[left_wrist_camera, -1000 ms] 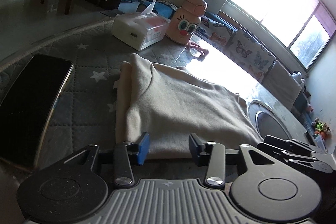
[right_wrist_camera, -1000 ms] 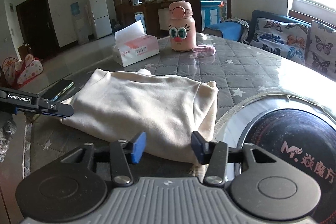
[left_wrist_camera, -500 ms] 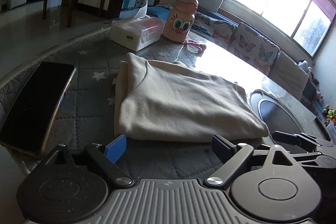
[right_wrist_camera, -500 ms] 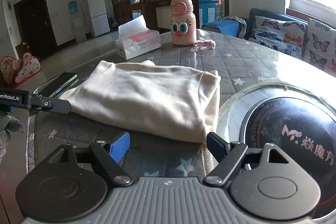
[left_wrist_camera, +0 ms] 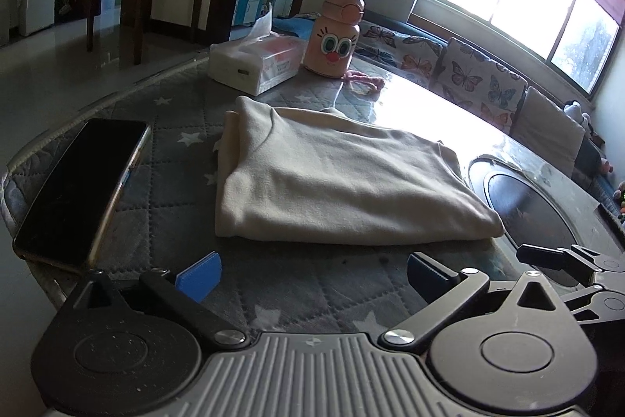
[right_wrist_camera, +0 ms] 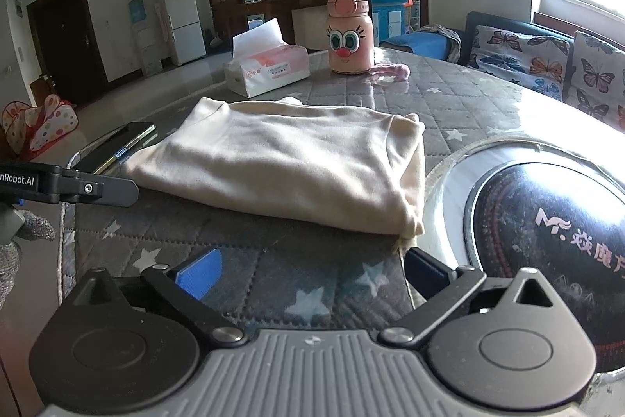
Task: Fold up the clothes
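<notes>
Two grippers are hovering over the near edge of the round table, both spread wide and holding nothing; the left gripper is sitting just short of the folded cream garment, its blue pads apart from the cloth; the right gripper is hanging likewise before the garment, its right finger lying very near the cloth's front right corner, though whether it is touching I cannot tell; the garment is lying flat as a neat folded rectangle on the grey star-patterned quilted cover, between a black phone on its left and a round induction cooktop set into the table on its right; behind it a tissue box and a pink cartoon-faced bottle are standing side by side; a small pink strap is lying beside the bottle.
</notes>
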Tool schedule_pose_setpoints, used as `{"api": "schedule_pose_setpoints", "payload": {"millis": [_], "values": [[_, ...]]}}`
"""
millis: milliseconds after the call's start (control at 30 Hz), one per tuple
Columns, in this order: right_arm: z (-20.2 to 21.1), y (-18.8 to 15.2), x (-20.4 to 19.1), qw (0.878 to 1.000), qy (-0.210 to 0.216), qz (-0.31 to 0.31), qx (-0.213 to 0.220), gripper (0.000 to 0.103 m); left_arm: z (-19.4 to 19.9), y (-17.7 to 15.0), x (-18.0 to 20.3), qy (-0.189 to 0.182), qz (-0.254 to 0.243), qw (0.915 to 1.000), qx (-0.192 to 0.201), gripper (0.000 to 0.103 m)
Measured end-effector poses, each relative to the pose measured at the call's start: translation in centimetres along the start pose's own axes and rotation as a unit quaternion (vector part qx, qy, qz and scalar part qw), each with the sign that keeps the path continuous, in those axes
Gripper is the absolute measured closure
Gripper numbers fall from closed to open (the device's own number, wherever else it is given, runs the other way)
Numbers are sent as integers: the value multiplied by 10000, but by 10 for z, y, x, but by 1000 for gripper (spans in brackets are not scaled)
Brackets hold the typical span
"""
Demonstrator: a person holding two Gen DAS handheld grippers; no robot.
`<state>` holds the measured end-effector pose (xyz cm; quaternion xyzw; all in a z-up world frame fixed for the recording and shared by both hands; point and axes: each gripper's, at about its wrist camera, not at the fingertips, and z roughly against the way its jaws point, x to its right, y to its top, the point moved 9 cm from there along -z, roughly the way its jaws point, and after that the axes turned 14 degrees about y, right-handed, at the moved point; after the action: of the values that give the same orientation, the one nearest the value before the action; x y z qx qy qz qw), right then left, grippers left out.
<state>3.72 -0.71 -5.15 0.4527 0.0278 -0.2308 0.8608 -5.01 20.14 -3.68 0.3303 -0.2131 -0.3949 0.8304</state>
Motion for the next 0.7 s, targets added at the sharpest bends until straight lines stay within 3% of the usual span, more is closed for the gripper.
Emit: {"api": "schedule_pose_setpoints", "payload": {"millis": [700], "values": [[2, -8, -1, 9999, -125, -54, -37, 0, 0, -8, 18, 189, -277, 9994, 82, 0]]}}
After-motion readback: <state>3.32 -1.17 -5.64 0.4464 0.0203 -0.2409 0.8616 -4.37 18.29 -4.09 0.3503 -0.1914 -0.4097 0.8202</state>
